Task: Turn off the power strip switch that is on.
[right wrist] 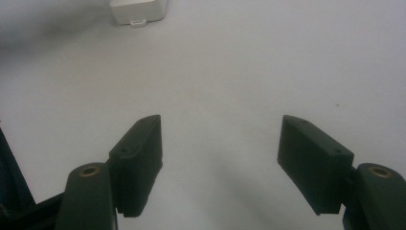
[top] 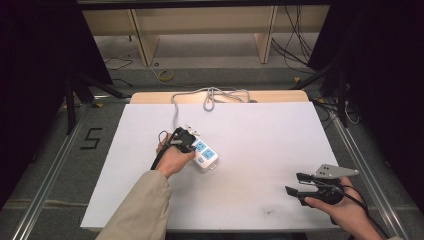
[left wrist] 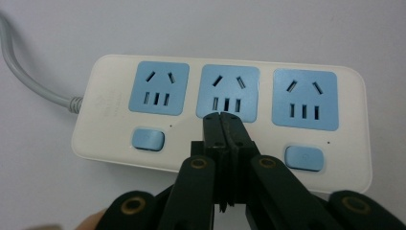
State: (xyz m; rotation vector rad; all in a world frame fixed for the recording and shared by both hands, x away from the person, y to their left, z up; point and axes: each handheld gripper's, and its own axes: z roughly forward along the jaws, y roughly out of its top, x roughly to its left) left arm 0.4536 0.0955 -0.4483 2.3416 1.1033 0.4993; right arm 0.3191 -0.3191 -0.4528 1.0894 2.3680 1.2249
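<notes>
A white power strip with three blue sockets lies left of centre on the white table top. My left gripper is shut with nothing between its jaws; its tips sit over the strip's middle part, just below the middle socket. Blue switches show below the left and right sockets; the spot below the middle socket is hidden by the jaws. My right gripper stands open over bare table at the front right, holding nothing. One end of the strip shows far ahead of it.
The strip's grey cable runs to the table's far edge and lies coiled there. Beyond the table are a wooden shelf frame and floor cables. Metal rails flank the table.
</notes>
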